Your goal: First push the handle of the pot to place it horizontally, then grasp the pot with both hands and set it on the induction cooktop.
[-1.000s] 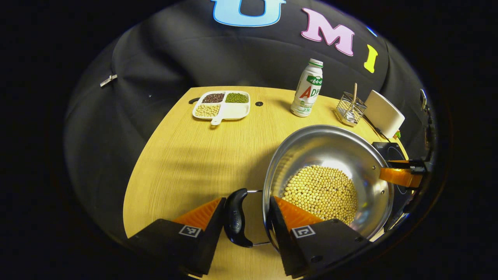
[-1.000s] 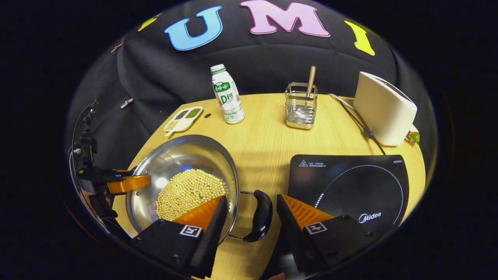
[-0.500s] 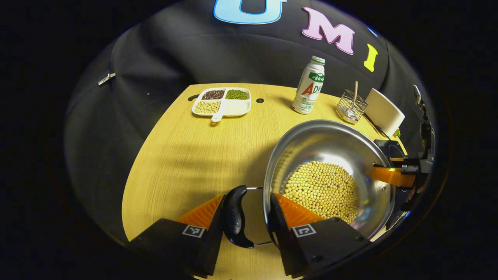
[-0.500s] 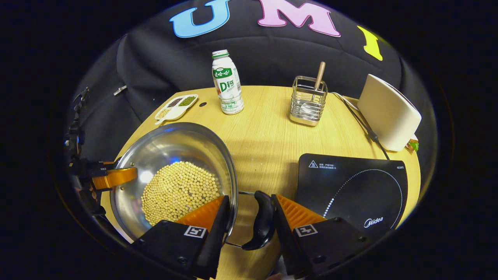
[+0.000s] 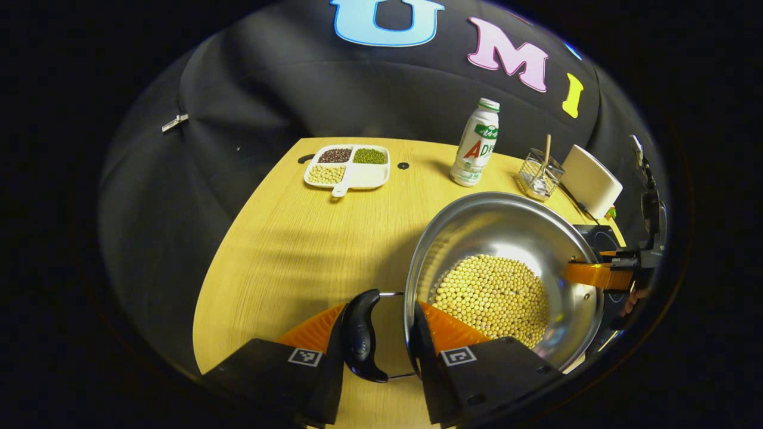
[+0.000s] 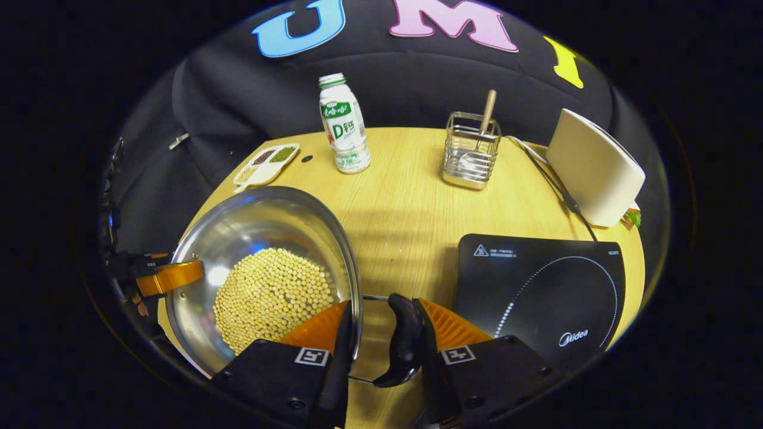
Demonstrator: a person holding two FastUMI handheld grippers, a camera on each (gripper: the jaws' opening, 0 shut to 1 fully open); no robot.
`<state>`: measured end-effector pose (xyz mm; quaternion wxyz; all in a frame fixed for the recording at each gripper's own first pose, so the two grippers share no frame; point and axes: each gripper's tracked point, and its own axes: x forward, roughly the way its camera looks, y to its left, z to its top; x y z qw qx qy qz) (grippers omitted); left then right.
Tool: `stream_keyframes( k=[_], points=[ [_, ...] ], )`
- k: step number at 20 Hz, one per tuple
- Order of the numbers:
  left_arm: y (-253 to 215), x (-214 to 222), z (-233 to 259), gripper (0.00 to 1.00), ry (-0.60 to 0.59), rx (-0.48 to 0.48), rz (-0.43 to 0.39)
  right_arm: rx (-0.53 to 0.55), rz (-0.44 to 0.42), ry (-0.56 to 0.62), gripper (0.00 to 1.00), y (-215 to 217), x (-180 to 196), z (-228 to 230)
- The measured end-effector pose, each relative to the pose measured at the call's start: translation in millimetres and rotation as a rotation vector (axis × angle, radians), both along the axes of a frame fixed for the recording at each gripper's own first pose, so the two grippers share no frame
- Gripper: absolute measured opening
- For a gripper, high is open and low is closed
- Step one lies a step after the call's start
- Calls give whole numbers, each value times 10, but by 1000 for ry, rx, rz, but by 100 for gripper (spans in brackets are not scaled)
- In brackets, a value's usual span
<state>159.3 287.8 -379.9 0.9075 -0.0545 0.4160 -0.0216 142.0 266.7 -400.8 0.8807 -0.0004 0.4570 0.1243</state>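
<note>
Pot (image 5: 506, 262): steel, part-filled with pale beans, on the wooden surface (image 5: 286, 238), just left of the induction cooktop (image 6: 542, 292)
Left handle (image 5: 359, 333): black loop, lying level between the left tool (image 5: 375, 339) fingers
Right handle (image 6: 405, 339): black loop, level between the right tool (image 6: 384, 339) fingers
Left tool state: one finger at the handle's outer side, the other inside the pot wall; narrowly parted, full pinch cannot be told
Right tool state: same straddle, mirrored; grip likewise unsure
Step in hand: two-handed grasp, handles judged already horizontal
Next move: close firmly on both sides, lift evenly, carry rightward, set down within the cooktop's dotted ring
Risk: tilt would spill beans
Surroundings: divided bean dish (image 5: 347, 171), milk bottle (image 6: 344, 125), wire holder (image 6: 472, 152) with spoon, white appliance (image 6: 593, 167) and cord, all toward the back
Obstruction: none judged on the short path
</note>
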Motion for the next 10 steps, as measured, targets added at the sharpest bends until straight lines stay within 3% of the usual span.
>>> stream_keyframes(
  k=[5,8,9,10],
  points=[
    [-248,-174,466,57,15,5,7,7,14,3,53,-244,-124,457],
    [-577,-242,606,57,33,-10,-5,1,-2,30,53,-587,-205,613],
    [-699,-265,623,57,40,-14,-12,-5,-4,37,48,-708,-229,638],
    [-825,-266,648,57,44,-17,-19,-7,-11,41,53,-840,-241,660]
  ],
)
